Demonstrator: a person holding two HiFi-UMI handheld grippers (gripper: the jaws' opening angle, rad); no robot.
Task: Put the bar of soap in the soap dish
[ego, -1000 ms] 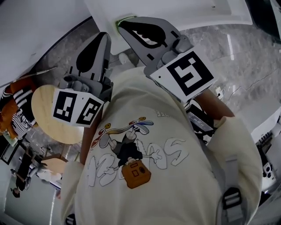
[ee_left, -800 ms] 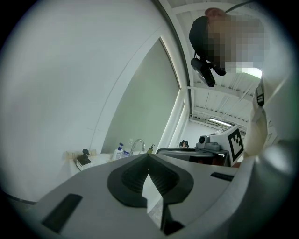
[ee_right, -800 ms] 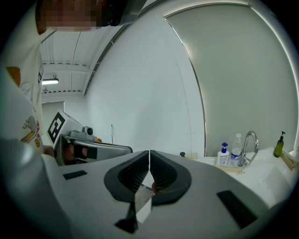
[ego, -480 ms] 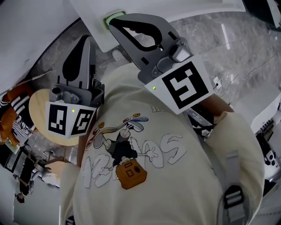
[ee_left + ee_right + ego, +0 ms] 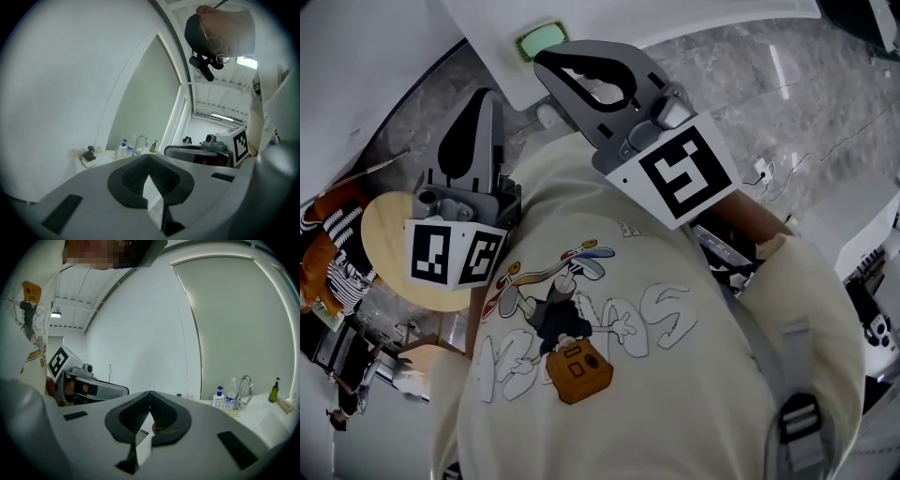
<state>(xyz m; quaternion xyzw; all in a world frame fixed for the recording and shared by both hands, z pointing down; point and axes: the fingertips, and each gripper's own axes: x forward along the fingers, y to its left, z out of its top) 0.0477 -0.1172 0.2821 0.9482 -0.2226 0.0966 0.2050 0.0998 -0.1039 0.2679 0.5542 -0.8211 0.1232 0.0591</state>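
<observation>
Soap dish (image 5: 541,40): small rounded rectangle, pale green, with a darker green rim round a lighter middle. Lies flat on the white countertop (image 5: 694,19), close to its near edge, long side slightly tilted in the head view. Too small to tell whether the lighter middle is the bar of soap or the bare dish.

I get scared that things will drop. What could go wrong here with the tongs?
1. The right tongs are shut, with their tip right by the green thing near the edge of the white counter; a bump might knock it off.
2. The left tongs are shut and empty too, so both must open before grabbing.
</observation>
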